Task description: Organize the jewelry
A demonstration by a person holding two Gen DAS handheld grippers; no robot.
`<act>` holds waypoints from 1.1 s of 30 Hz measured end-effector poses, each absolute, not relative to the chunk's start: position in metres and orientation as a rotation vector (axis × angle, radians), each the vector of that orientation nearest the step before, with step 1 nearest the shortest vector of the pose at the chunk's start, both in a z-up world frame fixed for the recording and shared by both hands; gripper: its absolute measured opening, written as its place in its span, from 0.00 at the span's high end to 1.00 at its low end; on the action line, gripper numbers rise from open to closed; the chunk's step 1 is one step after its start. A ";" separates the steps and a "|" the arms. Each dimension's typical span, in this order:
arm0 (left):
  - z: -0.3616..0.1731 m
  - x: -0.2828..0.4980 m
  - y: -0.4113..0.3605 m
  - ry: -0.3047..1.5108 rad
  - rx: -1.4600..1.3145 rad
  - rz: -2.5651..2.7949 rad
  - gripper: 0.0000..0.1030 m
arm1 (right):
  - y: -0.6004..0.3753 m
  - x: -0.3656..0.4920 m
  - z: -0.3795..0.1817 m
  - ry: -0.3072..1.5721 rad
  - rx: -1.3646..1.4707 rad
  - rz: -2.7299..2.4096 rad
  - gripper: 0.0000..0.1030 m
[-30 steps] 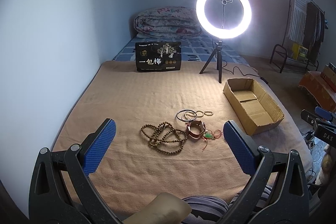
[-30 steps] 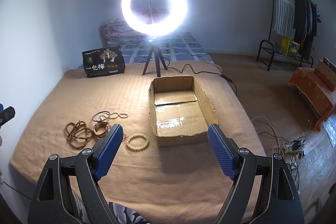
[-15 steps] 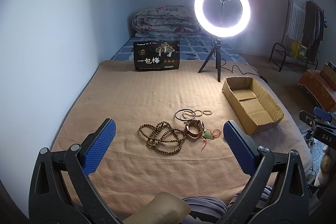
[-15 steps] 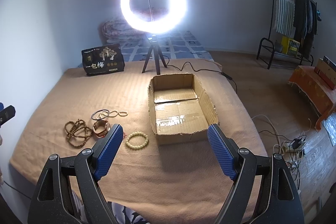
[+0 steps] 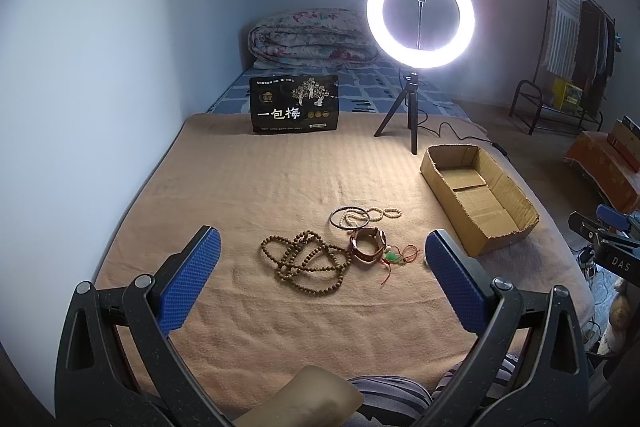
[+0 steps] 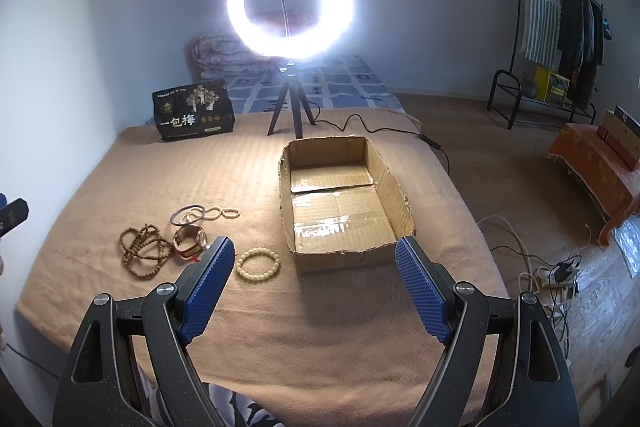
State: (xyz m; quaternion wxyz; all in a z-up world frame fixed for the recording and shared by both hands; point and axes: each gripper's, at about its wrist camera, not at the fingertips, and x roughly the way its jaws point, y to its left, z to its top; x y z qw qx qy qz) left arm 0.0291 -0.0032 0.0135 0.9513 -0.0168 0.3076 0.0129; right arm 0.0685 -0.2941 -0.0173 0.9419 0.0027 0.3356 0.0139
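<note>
**Jewelry loose on blanket, box empty, both grippers wide and holding nothing**

Jewelry sits in a cluster on the tan blanket [image 5: 248, 195], left of the cardboard box [image 6: 384, 187], well apart from it.
- brown bead strand [image 5: 308, 263], tangled, nearest the left gripper
- watch with brown strap [image 5: 368, 245], just beside the strand, on its right
- green pendant on red cord [image 5: 394, 257], touching or just beside the watch, can't tell which
- dark bangle [image 5: 349, 217] overlapping a pale small-bead string [image 5: 380, 214], on the far side of the watch
- pale green bead bracelet [image 6: 258, 264], alone, between the cluster and the box's near left corner

Box: open top, only its taped bottom flaps show inside.

Left gripper [image 5: 322, 251]: jaws spread wide, nothing between them, hovering over the blanket's near edge, aimed at the bead strand and watch.
Right gripper [image 6: 314, 259]: jaws spread wide, nothing held, framing the box's near wall; left pad sits beside the green bracelet in view.

Ring light [image 5: 420, 15] on a tripod is lit at the blanket's far edge, black printed bag [image 5: 294, 103] left of it.
</note>
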 end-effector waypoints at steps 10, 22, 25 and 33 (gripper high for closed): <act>0.013 0.029 -0.005 0.627 -0.031 0.027 0.00 | -0.290 0.073 -0.021 0.694 -0.001 0.048 0.20; -0.004 0.049 0.012 0.663 -0.036 0.039 0.00 | -0.281 0.086 -0.026 0.707 -0.015 0.070 0.20; -0.010 0.055 0.021 0.677 -0.036 0.046 0.00 | -0.278 0.092 -0.028 0.704 -0.013 0.101 0.20; -0.035 0.071 0.046 0.745 -0.042 0.052 0.00 | -0.262 0.123 -0.040 0.750 -0.054 0.179 0.20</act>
